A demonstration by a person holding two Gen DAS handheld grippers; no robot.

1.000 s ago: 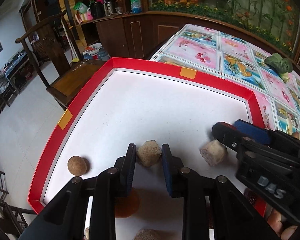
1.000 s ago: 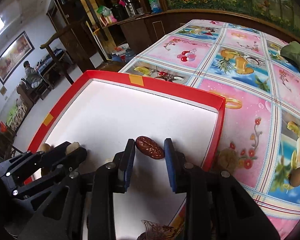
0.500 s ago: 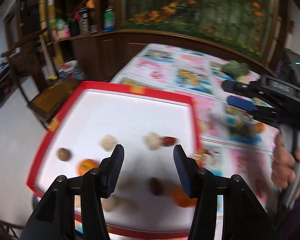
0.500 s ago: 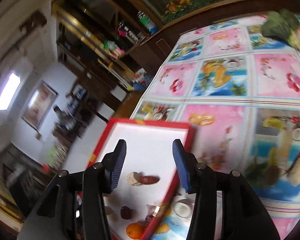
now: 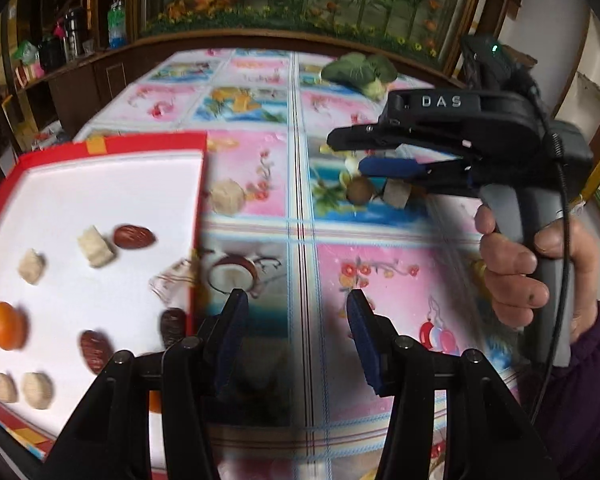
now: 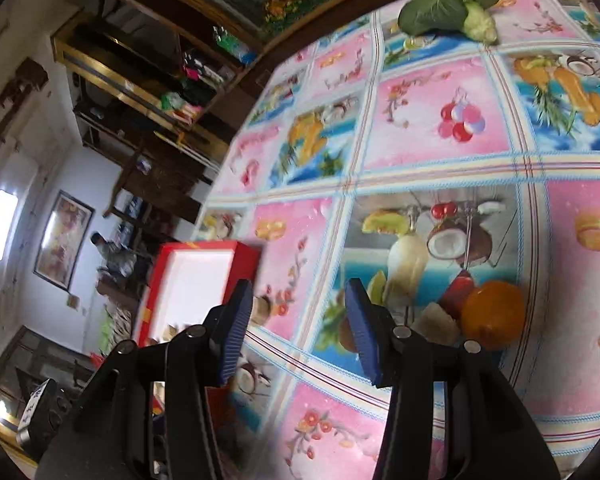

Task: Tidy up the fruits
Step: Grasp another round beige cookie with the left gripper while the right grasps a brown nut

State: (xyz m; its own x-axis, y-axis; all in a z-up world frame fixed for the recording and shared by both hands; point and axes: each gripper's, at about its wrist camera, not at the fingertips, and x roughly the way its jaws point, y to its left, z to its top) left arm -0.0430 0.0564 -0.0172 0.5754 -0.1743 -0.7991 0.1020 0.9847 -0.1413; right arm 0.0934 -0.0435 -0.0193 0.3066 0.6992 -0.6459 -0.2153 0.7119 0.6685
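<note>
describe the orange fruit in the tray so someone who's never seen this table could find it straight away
Start at the red-rimmed white tray on the left of the flowered tablecloth. Follow its left edge toward the near corner to the orange fruit, beside a small brown ball partly cut off by the view's edge. It is the only bright orange, round piece inside; its neighbours are pale beige chunks and dark red dates.

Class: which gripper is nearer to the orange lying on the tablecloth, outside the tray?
The right. The orange lies just right of the right gripper, beside its fingers. The left gripper hangs nearer the tray, with no loose orange close by.
</note>
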